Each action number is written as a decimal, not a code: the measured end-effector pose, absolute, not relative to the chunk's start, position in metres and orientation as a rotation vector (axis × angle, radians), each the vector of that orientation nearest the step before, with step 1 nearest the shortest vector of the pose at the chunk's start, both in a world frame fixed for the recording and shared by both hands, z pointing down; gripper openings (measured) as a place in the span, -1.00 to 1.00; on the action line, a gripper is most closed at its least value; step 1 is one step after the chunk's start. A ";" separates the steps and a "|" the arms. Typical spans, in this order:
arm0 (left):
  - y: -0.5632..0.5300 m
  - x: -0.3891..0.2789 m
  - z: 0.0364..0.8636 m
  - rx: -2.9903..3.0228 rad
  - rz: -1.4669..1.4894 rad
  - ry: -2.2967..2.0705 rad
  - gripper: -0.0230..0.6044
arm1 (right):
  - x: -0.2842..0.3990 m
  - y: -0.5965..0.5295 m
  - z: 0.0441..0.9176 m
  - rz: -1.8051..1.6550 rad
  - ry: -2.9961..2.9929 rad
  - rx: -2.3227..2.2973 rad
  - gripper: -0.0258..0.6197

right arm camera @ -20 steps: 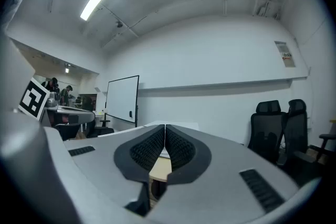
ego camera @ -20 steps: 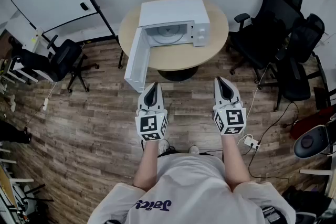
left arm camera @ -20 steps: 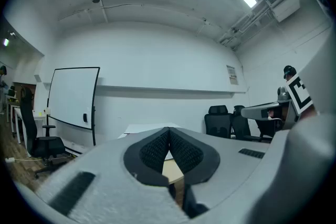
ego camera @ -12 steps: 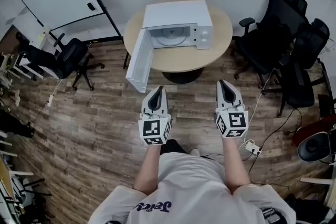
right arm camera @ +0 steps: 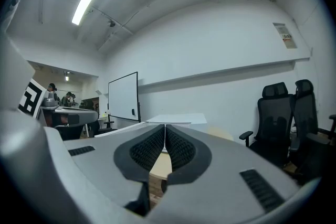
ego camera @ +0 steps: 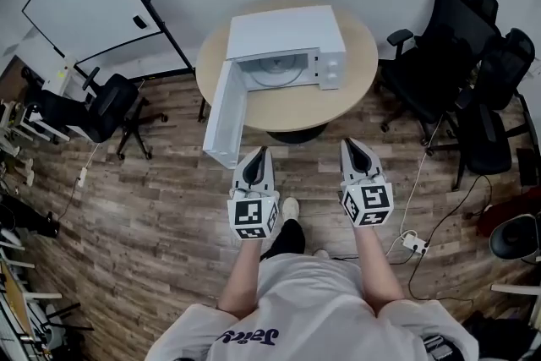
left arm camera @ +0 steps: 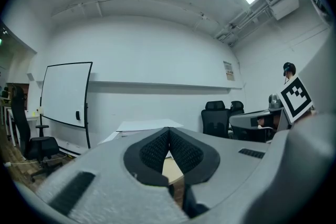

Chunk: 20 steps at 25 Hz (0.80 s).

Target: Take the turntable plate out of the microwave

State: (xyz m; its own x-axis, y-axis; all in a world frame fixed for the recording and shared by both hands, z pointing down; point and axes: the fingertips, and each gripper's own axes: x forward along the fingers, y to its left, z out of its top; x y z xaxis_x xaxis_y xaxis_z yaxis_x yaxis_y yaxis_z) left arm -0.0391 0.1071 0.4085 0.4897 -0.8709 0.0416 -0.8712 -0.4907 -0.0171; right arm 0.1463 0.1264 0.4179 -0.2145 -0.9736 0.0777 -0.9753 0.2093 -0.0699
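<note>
A white microwave stands on a round wooden table with its door swung wide open toward me. Inside it lies the pale glass turntable plate. My left gripper and right gripper hover level over the floor, short of the table, both shut with nothing between the pads. In the left gripper view the microwave's top shows just past my shut left gripper. In the right gripper view my right gripper is shut too, with the table beyond it.
Black office chairs crowd the right side, another chair stands at the left. A whiteboard leans on the back wall. A power strip and cables lie on the wood floor at the right.
The table and microwave have come a little closer in the head view. Both grippers stay shut and side by side.
</note>
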 end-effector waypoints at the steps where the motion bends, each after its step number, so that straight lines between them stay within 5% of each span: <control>1: 0.095 -0.038 0.412 2.710 0.078 -1.567 -0.88 | 0.144 0.114 0.421 0.174 -2.426 1.954 -0.86; 20: -0.084 -0.023 0.432 2.805 0.055 -1.301 -0.88 | 0.105 -0.087 0.441 0.201 -2.349 1.986 -0.86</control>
